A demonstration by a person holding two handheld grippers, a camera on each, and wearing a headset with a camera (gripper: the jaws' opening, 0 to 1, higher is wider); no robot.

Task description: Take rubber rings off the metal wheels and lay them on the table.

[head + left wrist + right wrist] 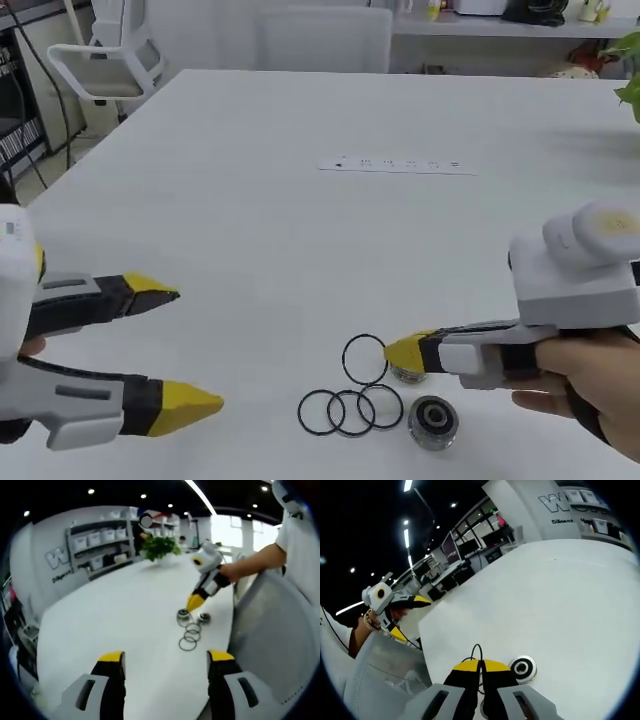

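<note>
Three thin black rubber rings (350,411) lie overlapping in a row on the white table (300,220), near its front edge. A fourth ring (362,360) stands just behind them, and my right gripper (390,352) is shut on its edge; in the right gripper view the ring (476,652) rises from the closed tips (481,662). Under that gripper sits a bare metal wheel (408,375). A second wheel (433,420) with a dark band stands beside it. My left gripper (190,350) hovers open at the left, holding nothing (166,656).
A strip of small markings (398,165) lies at mid-table. A white chair (110,55) stands at the far left corner. A potted plant (159,547) sits at the table's end. Shelves (97,550) line the wall. The table's front edge is close to the rings.
</note>
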